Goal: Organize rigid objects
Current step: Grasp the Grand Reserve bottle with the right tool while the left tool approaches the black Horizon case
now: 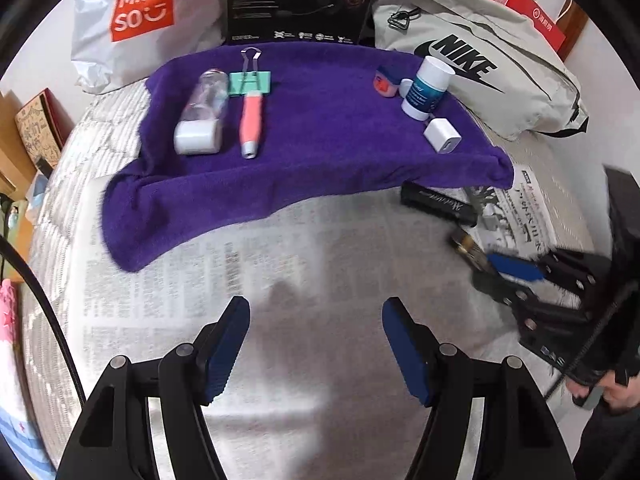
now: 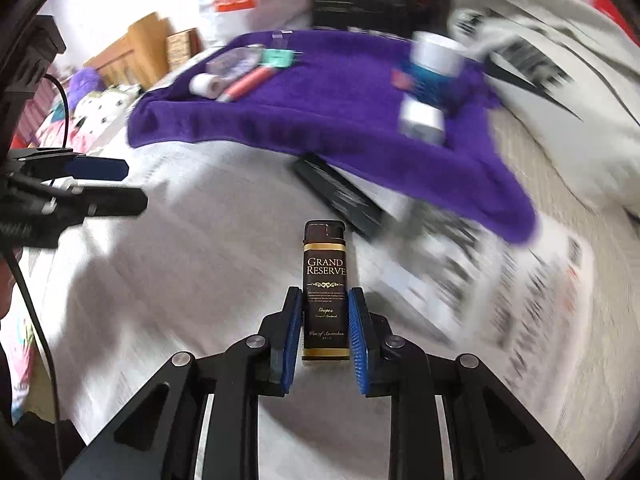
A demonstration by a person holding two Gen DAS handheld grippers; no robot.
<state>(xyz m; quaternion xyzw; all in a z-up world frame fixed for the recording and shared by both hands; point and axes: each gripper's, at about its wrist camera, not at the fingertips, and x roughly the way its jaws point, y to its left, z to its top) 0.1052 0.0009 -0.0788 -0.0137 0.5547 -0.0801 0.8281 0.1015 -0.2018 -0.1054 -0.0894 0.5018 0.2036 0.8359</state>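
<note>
The right gripper (image 2: 324, 320) was clenched on a dark brown lighter (image 2: 324, 292), its blue pads pressed against both long sides; the label read "GRAND RESERVE" in pale capitals, with "Grapes" in smaller script lower down, and the finer print was too small to read. The lighter was held above the newspaper-covered surface (image 1: 304, 264), just off the near edge of the purple towel (image 1: 320, 152). The left gripper (image 1: 316, 340) hung released over the newspaper, jaws wide apart with nothing between them. At the towel's left end lay a clear bottle with a white cap (image 1: 200, 116), a pink pen-like tool (image 1: 251, 124) and a mint green binder clip (image 1: 250, 80), close together. At its right end stood a white and blue tub (image 1: 426, 88) with blurred lettering, beside a small pink and blue jar (image 1: 386, 84) and a white charger cube (image 1: 442, 135). A black box (image 1: 440, 202) with illegible script lay on the newspaper by the towel's near right corner. Behind the towel were a white "MINISO" bag (image 1: 140, 20) and a grey "NIKE" bag (image 1: 480, 60)
</note>
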